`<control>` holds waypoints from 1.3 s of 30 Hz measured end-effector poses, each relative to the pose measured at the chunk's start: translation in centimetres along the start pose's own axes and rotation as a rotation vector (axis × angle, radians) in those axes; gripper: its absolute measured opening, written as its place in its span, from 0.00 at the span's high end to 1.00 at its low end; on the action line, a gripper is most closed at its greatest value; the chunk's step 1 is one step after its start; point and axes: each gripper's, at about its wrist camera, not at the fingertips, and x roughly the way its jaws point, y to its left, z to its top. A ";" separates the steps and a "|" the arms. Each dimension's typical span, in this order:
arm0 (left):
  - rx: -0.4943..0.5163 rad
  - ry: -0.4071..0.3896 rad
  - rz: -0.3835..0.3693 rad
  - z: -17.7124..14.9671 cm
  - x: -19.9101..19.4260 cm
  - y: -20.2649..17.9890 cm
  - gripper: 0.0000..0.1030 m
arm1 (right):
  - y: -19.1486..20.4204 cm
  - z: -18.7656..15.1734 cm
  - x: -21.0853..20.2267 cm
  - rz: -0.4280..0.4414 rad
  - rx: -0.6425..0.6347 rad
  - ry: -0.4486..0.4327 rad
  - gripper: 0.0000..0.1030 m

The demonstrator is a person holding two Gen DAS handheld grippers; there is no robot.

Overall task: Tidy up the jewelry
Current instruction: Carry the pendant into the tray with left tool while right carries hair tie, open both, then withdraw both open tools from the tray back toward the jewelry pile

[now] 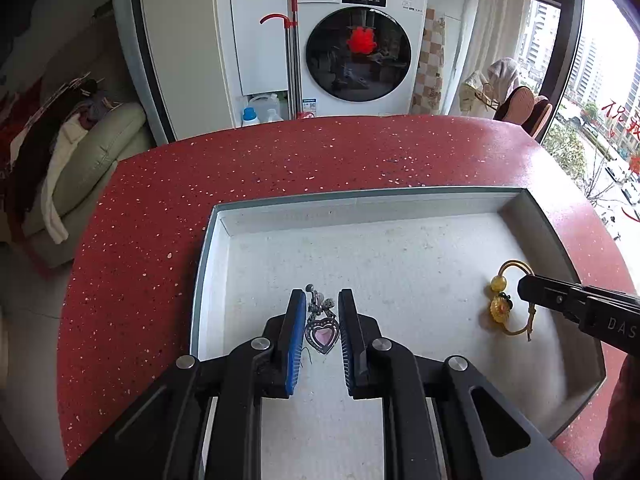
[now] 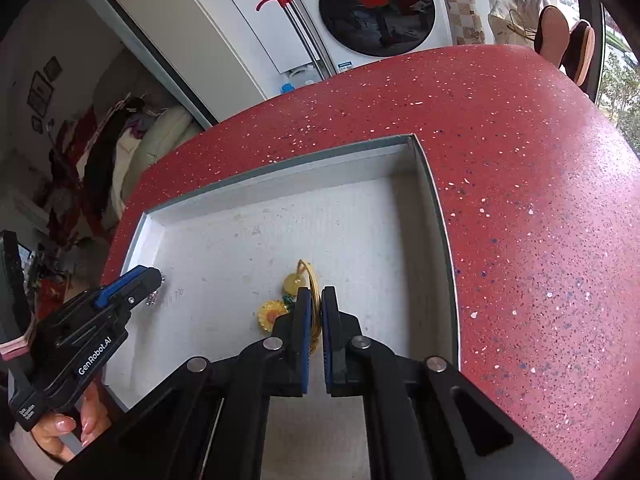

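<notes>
Inside the white tray (image 1: 520,204) on the red counter (image 1: 280,152), both pieces lie spaced apart, likely for sorting. Left gripper (image 1: 322,300) sits open, jaws straddling the heart pendant (image 1: 322,335), ready to pinch. Right gripper (image 2: 316,300) jaws nearly closed on the gold bracelet (image 2: 310,276); firm grip unclear.

washing machine (image 1: 360,40): "panasonic"; left gripper (image 2: 154,280): "genrobot.ai".
</notes>
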 end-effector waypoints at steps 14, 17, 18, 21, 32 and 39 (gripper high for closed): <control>0.041 0.016 0.098 -0.9 0.6 -0.9 0.11 | 1.2 -1.1 -1.7 -0.021 -0.052 -0.045 0.45; 0.006 -0.022 0.083 -0.8 -0.5 -0.6 0.00 | 1.4 -1.3 -2.6 0.000 -0.039 -0.067 0.39; 0.006 -0.016 0.083 -0.8 -0.7 -0.6 0.00 | 1.4 -1.4 -3.0 0.003 -0.035 -0.073 0.38; -0.001 -0.035 0.084 -0.9 -1.8 -0.3 0.00 | 1.7 -1.8 -4.0 0.014 -0.027 -0.090 0.33; -0.079 -0.073 -0.032 -4.6 -8.8 3.0 0.00 | 3.0 -6.0 -9.9 0.107 -0.028 -0.185 0.07; -0.075 -0.065 -0.007 -9.7 -12.4 4.1 0.00 | 3.4 -10.3 -12.5 0.163 -0.028 -0.189 0.00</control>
